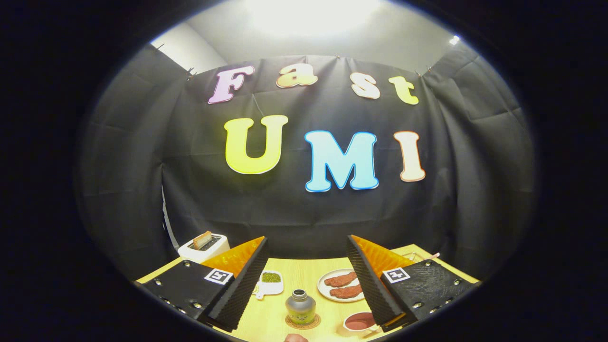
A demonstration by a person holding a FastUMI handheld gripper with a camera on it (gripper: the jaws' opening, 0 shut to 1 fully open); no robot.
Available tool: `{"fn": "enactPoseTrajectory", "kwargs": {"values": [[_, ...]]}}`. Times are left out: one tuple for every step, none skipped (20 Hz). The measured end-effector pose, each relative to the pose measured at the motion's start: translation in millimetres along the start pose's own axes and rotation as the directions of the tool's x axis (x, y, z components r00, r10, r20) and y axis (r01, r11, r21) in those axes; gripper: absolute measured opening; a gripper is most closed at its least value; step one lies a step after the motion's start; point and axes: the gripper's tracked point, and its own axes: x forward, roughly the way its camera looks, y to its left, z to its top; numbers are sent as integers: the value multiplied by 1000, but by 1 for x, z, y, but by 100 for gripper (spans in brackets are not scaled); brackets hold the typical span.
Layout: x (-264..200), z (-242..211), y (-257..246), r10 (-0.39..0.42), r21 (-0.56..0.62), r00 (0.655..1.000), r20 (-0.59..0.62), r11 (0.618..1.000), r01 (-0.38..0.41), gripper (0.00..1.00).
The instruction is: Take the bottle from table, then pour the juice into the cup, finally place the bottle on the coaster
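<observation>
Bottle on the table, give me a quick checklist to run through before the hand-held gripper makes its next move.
1. Hand-held gripper open: ok. Its fingers are spread wide and hold nothing.
2. Small green bottle with a grey cap upright: ok. It stands ahead, between the fingers.
3. Bottle on the round brown woven coaster: ok. It stands on it.
4. Juice in the small pink cup: cannot tell. The inside looks reddish.
5. Room around the bottle: ok. The cup beside it and the white plate with two red meat pieces beyond it stand apart from it.
</observation>
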Motion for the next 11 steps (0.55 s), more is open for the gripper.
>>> {"fn": "enactPoseTrajectory", "kwargs": {"values": [[-2,11,-1,-9,-4,1000,10,1000,9,99],[-5,15,-3,-17,12,1000,15,1000,16,99],[-7,19,2,-1,29,1000,20,1000,1,99],[-9,20,2,3,39,1000,26,999,-4,99],[-9,20,-1,2,36,1000,25,999,-3,99],[-10,19,-4,-2,30,1000,20,1000,1,99],[-10,19,-4,3,28,1000,22,1000,-3,99],[-9,18,-5,3,29,1000,20,1000,-3,99],[-7,18,-6,2,28,1000,18,1000,-3,99],[-7,17,-8,1,26,1000,16,1000,-1,99],[-6,15,-12,-3,23,1000,13,1000,3,99]]}}
